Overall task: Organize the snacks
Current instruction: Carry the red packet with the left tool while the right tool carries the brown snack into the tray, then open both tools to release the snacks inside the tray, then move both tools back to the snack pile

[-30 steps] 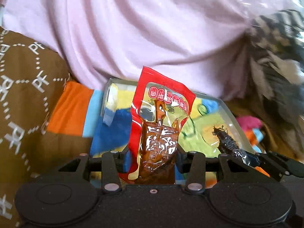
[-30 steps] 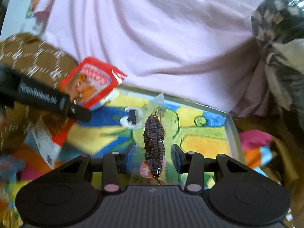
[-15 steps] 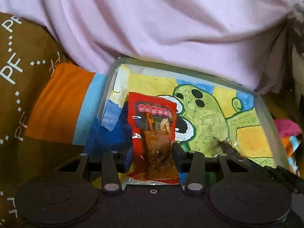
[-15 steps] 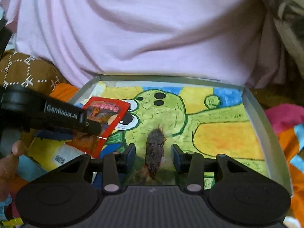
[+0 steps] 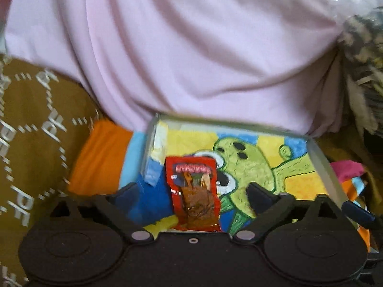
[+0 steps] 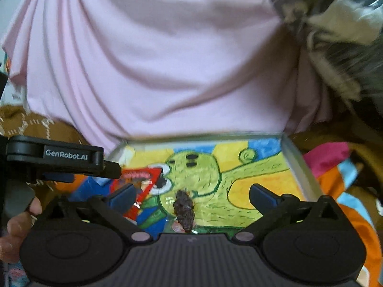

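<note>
Left gripper (image 5: pixel 194 192) fingers wide, empty | right gripper (image 6: pixel 191 195) fingers wide, empty | one tray (image 5: pixel 320 165): one red snack packet (image 5: pixel 194 193) near-left, one clear dark-snack packet (image 6: pixel 184 209) near-centre | packet print blurred, tray's near edge hidden

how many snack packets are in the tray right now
2. The red snack packet lies at the tray's left side, between the open left gripper's fingers. The clear packet with a dark snack lies mid-tray, near edge. Others may be hidden.
</note>
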The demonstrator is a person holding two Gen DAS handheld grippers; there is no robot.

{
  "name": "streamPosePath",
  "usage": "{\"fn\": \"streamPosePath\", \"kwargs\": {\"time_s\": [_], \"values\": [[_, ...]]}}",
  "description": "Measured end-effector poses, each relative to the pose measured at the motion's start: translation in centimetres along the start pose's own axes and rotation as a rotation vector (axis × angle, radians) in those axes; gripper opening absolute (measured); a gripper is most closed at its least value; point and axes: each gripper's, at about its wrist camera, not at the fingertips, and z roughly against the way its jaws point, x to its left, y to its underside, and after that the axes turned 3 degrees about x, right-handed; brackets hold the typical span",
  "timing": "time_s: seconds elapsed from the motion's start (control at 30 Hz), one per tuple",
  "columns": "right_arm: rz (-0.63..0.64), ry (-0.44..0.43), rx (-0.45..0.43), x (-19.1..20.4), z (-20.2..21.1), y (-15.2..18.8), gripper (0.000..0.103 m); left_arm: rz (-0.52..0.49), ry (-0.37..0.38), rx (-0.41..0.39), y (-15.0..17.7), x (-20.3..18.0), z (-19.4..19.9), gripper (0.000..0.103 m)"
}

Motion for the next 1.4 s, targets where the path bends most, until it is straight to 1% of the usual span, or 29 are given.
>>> {"fn": "streamPosePath", "kwargs": {"time_s": [0.07, 0.27, 0.4, 0.67, 0.87, 1.0, 1.2, 1.3, 1.4], "values": [[-0.005, -0.006, -0.029, 0.1, 1.6, -0.1, 0.103, -0.013, 0.002, -0.036, 0.2, 0.0, 1.8, 0.101], [-0.027, -0.03, -0.101, 0.6, 6.4, 0.0, 0.103, -0.02, -0.007, -0.091, 1.5, 0.8, 6.6, 0.102], [-0.019, -0.046, -0.145, 1.5, 9.5, 0.8, 0.103, -0.022, -0.035, -0.132, 2.8, 1.4, 9.8, 0.102], [0.019, -0.098, -0.181, 3.8, 14.4, 3.0, 0.103, -0.063, -0.064, -0.191, 6.2, 3.0, 16.2, 0.102], [0.019, -0.141, -0.177, 5.2, 17.1, 4.4, 0.103, -0.086, -0.099, -0.184, 9.1, 5.1, 20.2, 0.102], [0.038, -0.168, -0.167, 6.3, 18.6, 5.7, 0.103, -0.094, -0.124, -0.161, 10.9, 6.6, 22.5, 0.102], [0.067, -0.235, -0.094, 8.2, 19.3, 7.8, 0.103, -0.079, -0.16, -0.084, 13.1, 8.8, 24.0, 0.102], [0.073, -0.264, -0.051, 8.8, 19.3, 9.0, 0.103, -0.067, -0.176, -0.057, 13.7, 9.9, 24.3, 0.102], [0.084, -0.289, -0.006, 9.4, 19.1, 9.9, 0.103, -0.067, -0.193, -0.011, 13.8, 10.6, 24.2, 0.102]]}}
